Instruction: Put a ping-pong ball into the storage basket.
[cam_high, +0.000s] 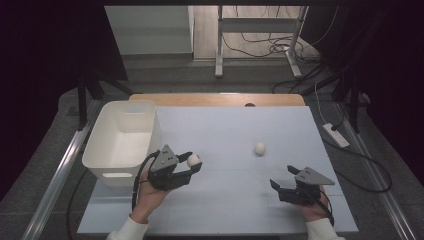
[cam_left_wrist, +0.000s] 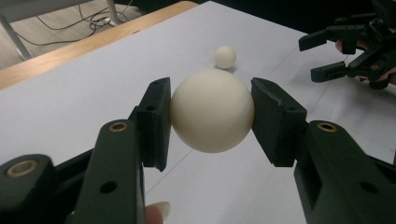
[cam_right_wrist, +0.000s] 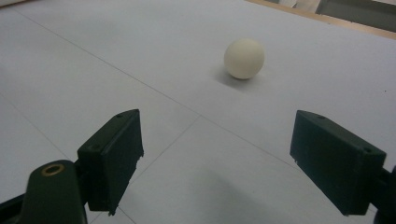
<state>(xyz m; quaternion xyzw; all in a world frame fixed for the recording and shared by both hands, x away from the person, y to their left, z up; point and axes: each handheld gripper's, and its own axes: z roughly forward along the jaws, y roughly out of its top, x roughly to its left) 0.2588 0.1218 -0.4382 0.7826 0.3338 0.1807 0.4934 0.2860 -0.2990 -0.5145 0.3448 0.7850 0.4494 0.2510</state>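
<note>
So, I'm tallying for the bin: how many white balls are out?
2. One ball is clamped in the left hand-held gripper; the other ball lies on the table. The bin's visible floor looks bare.

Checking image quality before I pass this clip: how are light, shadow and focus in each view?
High view: the table is evenly lit, the surroundings go nearly black, the image is soft. Left gripper view: the held ball is sharp with no glare, the far ball and right gripper are slightly soft. Right gripper view: the far ball casts a faint shadow to its left; the near fingers are blurred.
</note>
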